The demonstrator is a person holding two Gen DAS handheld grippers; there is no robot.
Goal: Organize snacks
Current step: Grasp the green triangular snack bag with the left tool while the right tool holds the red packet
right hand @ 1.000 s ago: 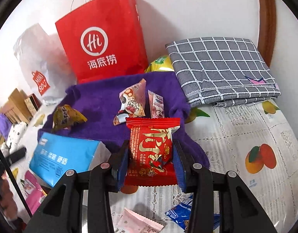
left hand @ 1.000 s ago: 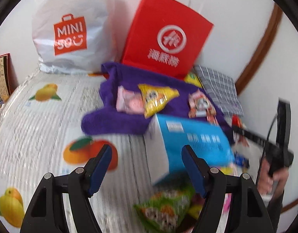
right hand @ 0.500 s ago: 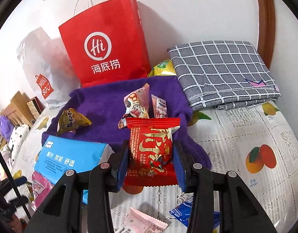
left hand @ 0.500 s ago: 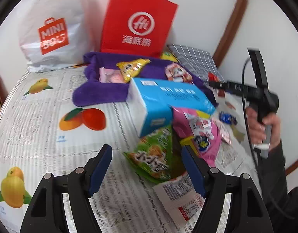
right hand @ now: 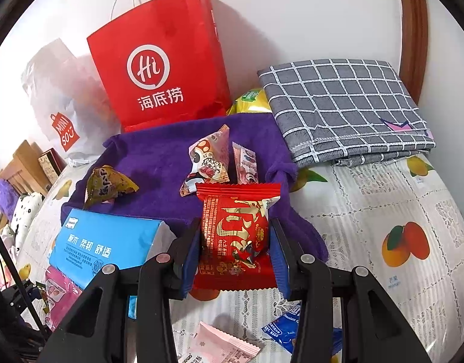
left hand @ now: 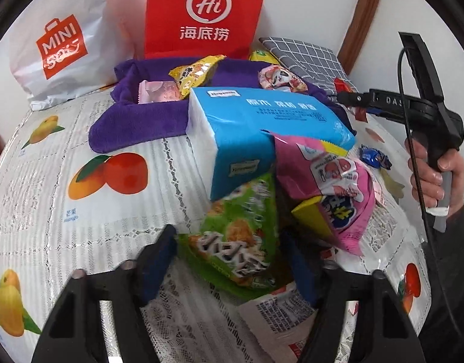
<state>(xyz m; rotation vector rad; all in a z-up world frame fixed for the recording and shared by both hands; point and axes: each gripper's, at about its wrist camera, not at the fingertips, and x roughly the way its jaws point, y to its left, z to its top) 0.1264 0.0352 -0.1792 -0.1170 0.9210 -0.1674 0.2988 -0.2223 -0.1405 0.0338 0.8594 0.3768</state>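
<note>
My left gripper hangs low over the fruit-print tablecloth, its jaws closing. A green snack packet lies between the fingers, and a thin gap still shows on each side. My right gripper is shut on a red snack packet, held just in front of the purple towel. On that towel lie a panda-print packet, a small pink packet and a yellow-brown packet. In the left wrist view a person's hand holds the right gripper at the right.
A blue tissue pack and a pink bag crowd the green packet. A red paper bag and a white shopping bag stand by the wall. A grey checked cloth lies back right. Loose sweets lie below the right gripper.
The left gripper has dropped and swung over the snack pile, and its fingers have narrowed around the green packet. The right gripper keeps still with the red packet.
</note>
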